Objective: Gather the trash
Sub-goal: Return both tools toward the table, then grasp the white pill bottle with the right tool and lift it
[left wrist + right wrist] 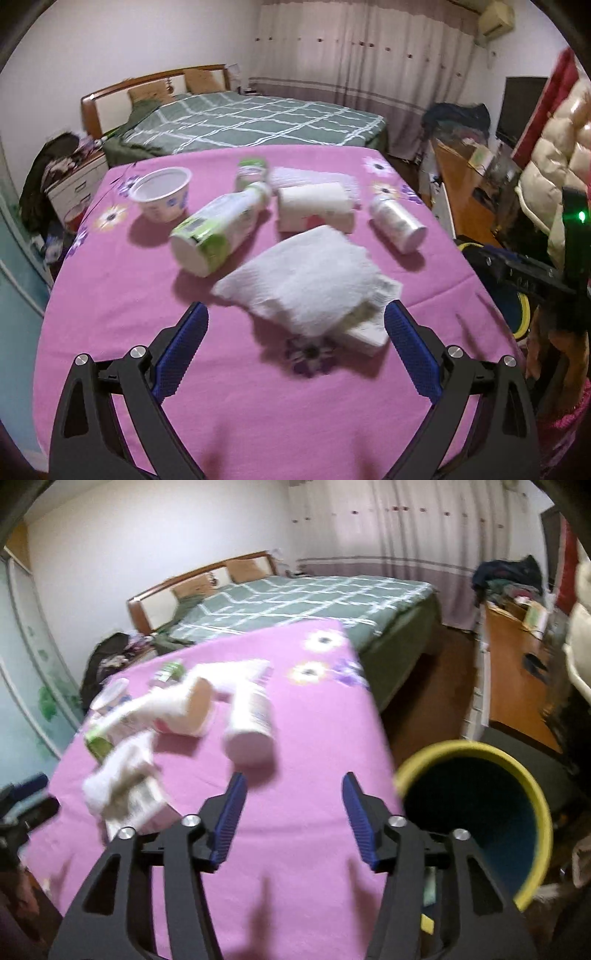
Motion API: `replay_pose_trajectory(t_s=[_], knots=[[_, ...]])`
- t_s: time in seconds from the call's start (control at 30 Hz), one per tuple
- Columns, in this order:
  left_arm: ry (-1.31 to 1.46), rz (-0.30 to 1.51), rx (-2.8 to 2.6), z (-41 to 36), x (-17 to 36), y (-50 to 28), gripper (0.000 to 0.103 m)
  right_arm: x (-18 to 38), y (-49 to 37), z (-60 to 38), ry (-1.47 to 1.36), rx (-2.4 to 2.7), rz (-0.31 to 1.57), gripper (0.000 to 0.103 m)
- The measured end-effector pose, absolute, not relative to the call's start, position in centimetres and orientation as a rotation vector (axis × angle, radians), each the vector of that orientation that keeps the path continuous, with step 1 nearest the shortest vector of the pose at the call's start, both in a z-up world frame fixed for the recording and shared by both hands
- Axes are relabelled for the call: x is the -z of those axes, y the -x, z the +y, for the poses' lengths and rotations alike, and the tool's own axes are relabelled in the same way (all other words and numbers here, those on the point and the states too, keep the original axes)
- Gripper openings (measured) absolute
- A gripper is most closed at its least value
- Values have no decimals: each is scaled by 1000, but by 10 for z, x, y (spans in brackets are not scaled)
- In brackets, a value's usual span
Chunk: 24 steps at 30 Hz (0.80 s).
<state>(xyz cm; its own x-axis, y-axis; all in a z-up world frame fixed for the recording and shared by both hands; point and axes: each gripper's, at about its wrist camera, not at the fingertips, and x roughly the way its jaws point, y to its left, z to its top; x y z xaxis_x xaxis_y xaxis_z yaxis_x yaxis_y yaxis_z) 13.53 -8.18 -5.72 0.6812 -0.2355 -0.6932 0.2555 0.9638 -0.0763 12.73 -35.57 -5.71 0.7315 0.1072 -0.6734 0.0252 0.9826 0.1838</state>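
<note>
Showing a pink flowered tablecloth still littered with trash, both views are suggesting the task is barely begun. Nothing is lying visibly inside the bin, which is standing at the lower right of the right view, just beside the table's edge; its dark interior is partly hidden by the gripper.

Still waiting on the cloth in the left view: a crumpled white tissue at centre, draped over a small carton; a plastic bottle with a green label lying on its side at centre left; an open plastic cup at upper left; a paper roll above centre; a small white bottle lying at centre right.

The left gripper is hovering with jaws spread wide, empty, the tissue just ahead between its ribbed blue pads. The right gripper is also spread and empty, over bare cloth.

The bin is looking like smooth round plastic, with a yellow rim and a dark blue inside. Motion blur is softening finer detail.
</note>
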Motion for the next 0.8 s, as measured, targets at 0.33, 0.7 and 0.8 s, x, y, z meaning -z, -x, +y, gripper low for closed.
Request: replay_pose_trajectory(t_s=[0.33, 0.7, 0.8], knots=[[3, 773, 269, -70, 65, -132, 95, 68, -202, -320, -118, -42, 806, 62], [24, 787, 271, -66, 70, -136, 95, 92, -224, -313, -145, -51, 870, 61], [27, 788, 271, -65, 70, -136, 95, 93, -224, -313, -151, -54, 876, 47]])
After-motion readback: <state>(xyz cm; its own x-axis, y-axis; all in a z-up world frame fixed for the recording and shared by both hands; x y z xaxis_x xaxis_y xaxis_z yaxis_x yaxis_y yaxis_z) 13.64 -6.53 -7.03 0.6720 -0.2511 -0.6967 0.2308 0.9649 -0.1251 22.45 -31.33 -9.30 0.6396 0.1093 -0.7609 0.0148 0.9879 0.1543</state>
